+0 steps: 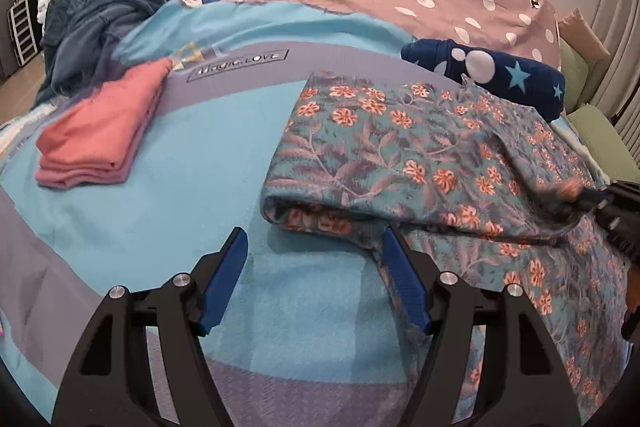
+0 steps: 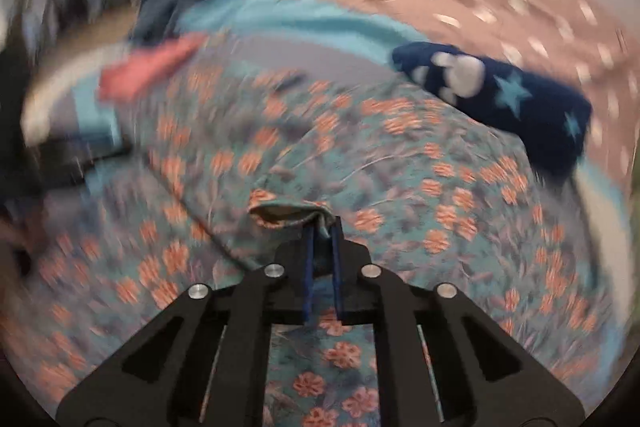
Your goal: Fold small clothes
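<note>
A grey band on the blue bedspread [image 1: 192,163] carries a label ending "LOVE"; its first word is too blurred to read. The floral garment [image 1: 400,155], partly folded, lies on the bed right of open blue cover, its folded edge just ahead of the left gripper [image 1: 314,241], whose fingers stand wide apart and empty. The right gripper [image 2: 322,227] has its fingers pinched on a hem of that garment.

Right gripper [image 2: 322,227] is pinching a fold edge of the floral cloth [image 2: 400,179]. Navy star garment [image 2: 500,95] is lying at 2 o'clock, pink folded garment [image 2: 148,67] at 10 o'clock; view is motion-blurred.
</note>
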The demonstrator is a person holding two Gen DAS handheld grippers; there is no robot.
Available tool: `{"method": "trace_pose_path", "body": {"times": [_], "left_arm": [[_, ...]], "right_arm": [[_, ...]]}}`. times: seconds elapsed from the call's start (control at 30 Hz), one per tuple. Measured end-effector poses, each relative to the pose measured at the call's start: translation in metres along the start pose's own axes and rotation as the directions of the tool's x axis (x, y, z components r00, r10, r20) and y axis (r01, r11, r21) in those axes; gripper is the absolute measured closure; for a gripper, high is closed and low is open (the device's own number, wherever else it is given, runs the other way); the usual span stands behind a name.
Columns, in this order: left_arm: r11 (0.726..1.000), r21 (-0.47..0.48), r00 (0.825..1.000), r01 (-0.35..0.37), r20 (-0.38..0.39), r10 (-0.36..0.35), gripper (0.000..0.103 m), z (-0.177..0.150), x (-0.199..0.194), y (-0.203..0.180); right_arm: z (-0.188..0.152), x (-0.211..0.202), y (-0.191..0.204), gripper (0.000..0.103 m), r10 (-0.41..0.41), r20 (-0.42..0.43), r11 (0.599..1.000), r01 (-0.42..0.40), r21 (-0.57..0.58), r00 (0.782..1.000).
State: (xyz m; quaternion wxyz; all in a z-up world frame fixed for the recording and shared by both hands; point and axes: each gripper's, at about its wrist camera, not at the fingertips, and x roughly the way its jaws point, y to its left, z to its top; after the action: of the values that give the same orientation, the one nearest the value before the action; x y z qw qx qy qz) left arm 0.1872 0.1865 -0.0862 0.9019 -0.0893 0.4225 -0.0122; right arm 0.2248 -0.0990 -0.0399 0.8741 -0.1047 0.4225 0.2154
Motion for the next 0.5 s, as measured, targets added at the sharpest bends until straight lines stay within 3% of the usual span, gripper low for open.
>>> {"method": "trace_pose_path", "body": {"times": [0.07,0.1,0.17,0.2,0.3,0.37,0.5], "left_arm": [[1.000,-0.010,1.000,0.005,0.001,-0.005,0.032,0.001,0.001,0.000],[1.000,-0.013,1.000,0.005,0.000,-0.005,0.032,0.002,0.002,0.001],[1.000,-0.013,1.000,0.005,-0.003,-0.005,0.032,0.002,0.003,0.000],[1.000,-0.012,1.000,0.005,-0.005,-0.005,0.032,0.002,0.004,0.000],[1.000,-0.010,1.000,0.002,-0.011,-0.002,0.032,0.001,0.006,-0.002],[1.000,-0.008,1.000,-0.001,-0.014,0.001,0.032,0.002,0.007,-0.003],[1.000,-0.006,1.000,-0.005,-0.020,0.005,0.032,0.003,0.008,-0.004]], "right_arm": [[-0.003,-0.013,-0.039,0.095,0.071,0.033,0.974,-0.077,0.212,0.997],[-0.010,-0.017,-0.065,0.095,0.123,0.045,0.929,-0.131,0.345,0.991],[-0.027,-0.015,-0.104,0.094,0.191,0.043,0.836,-0.185,0.517,0.981],[-0.034,-0.012,-0.115,0.092,0.204,0.033,0.809,-0.187,0.558,0.978],[-0.053,-0.009,-0.131,0.077,0.202,0.020,0.761,-0.170,0.627,0.979],[-0.060,-0.009,-0.133,0.050,0.225,0.033,0.737,-0.193,0.648,0.974],[-0.055,-0.005,-0.125,0.045,0.252,0.061,0.757,-0.236,0.610,0.966]]}}
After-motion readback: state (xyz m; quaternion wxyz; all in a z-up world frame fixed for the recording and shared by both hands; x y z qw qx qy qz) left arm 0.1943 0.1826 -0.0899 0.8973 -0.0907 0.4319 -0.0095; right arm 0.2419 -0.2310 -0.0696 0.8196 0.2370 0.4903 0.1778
